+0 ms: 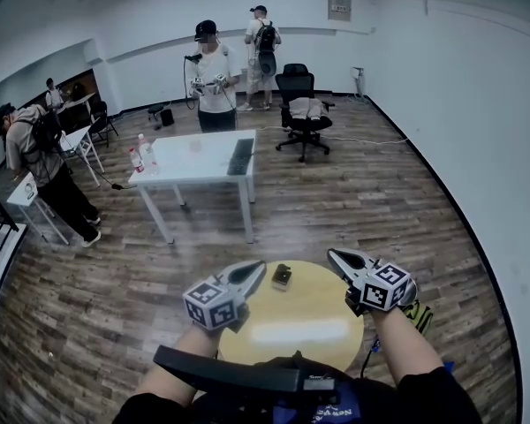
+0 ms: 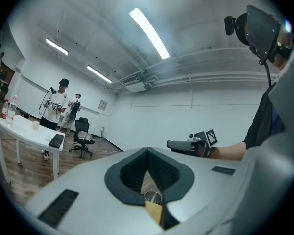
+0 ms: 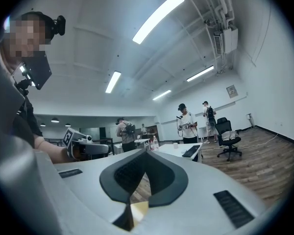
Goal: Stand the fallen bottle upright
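Yellow round tabletop (image 1: pixel 305 325) carried the small bottle (image 1: pixel 282 276) near its 12 o'clock edge, pose unclear. Left gripper (image 1: pixel 258 268) sat at 10 o'clock, right gripper (image 1: pixel 333 254) at 2 o'clock. Both had fingers together, gripping nothing.

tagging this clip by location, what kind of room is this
Likely an office-style lab or workroom: a white desk with a keyboard, a black swivel chair, and ceiling strip lights overhead.
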